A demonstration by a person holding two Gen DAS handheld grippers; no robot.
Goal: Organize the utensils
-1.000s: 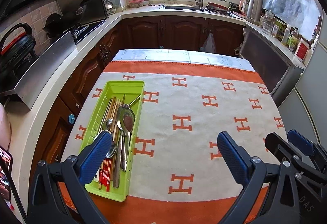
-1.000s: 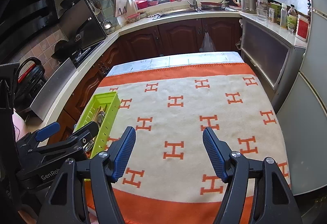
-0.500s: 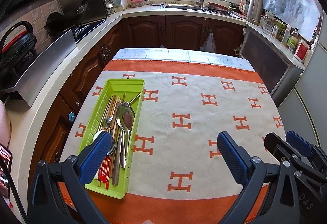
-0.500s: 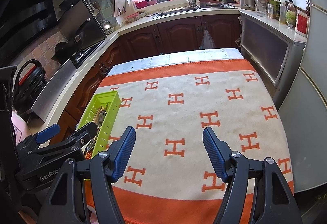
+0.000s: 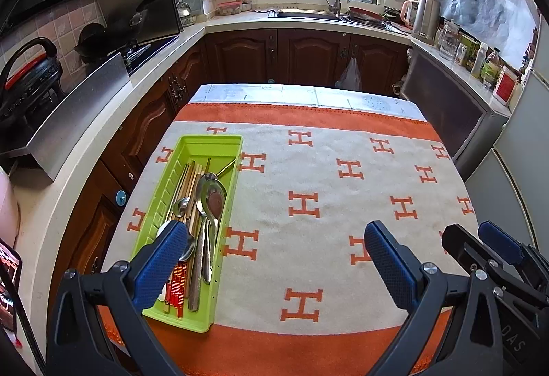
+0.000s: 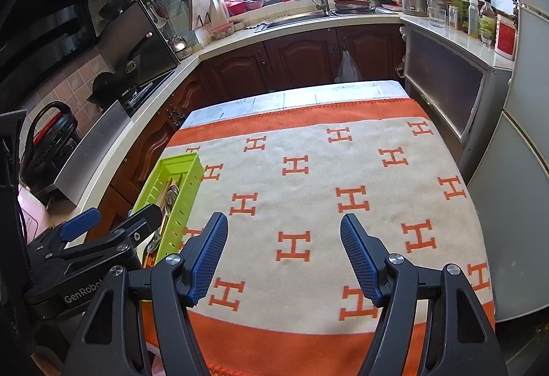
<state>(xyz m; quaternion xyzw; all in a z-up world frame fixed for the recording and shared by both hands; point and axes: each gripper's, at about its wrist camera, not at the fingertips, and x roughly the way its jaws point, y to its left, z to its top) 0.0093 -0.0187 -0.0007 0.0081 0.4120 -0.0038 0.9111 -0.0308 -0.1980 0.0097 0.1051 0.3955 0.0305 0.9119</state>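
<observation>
A lime green utensil tray (image 5: 206, 146) lies along the left side of the table, on a cream and orange cloth (image 5: 326, 197). Inside it lie metal spoons (image 5: 209, 201), wooden chopsticks (image 5: 188, 180) and red patterned chopsticks (image 5: 176, 283), all lengthwise. My left gripper (image 5: 274, 249) hangs open above the cloth, its left finger over the tray's near half, nothing between the pads. In the right wrist view my right gripper (image 6: 284, 252) stands open over bare cloth, to the right of the tray (image 6: 185, 166). The left gripper's body (image 6: 103, 238) shows at the lower left there.
Dark wood cabinets and a pale counter wrap around the table, with a stove (image 5: 137, 50) on the left and a sink (image 5: 308, 14) at the back. A grey cabinet (image 5: 446, 108) and fridge (image 6: 514, 170) stand close on the right. The table's near edge lies just below both grippers.
</observation>
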